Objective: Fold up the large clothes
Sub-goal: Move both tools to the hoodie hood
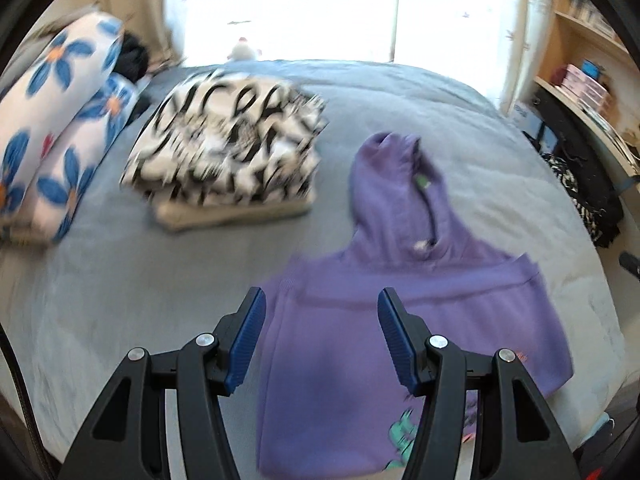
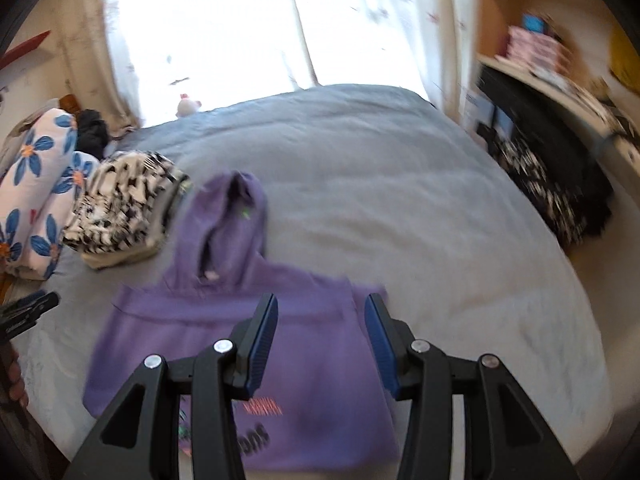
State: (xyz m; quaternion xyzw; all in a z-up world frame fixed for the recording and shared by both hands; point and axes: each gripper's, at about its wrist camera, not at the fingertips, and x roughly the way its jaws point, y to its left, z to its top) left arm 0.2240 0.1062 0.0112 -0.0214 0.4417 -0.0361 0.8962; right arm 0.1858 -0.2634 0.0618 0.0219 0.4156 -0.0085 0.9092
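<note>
Hoodie (image 1: 400, 320) below empty left gripper (image 1: 322, 300)

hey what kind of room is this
Most likely a bedroom: a wide bed with a grey cover, flowered pillows at its head, a curtained window behind, and shelves along the side wall.

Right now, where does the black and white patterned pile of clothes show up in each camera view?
Left wrist view: the black and white pile sits upper left of centre, left of the purple hoodie.
Right wrist view: the pile is at the left, by the hoodie's hood.
Shared landmark: the blue-flowered pillows lie just left of the pile in both views.
</note>
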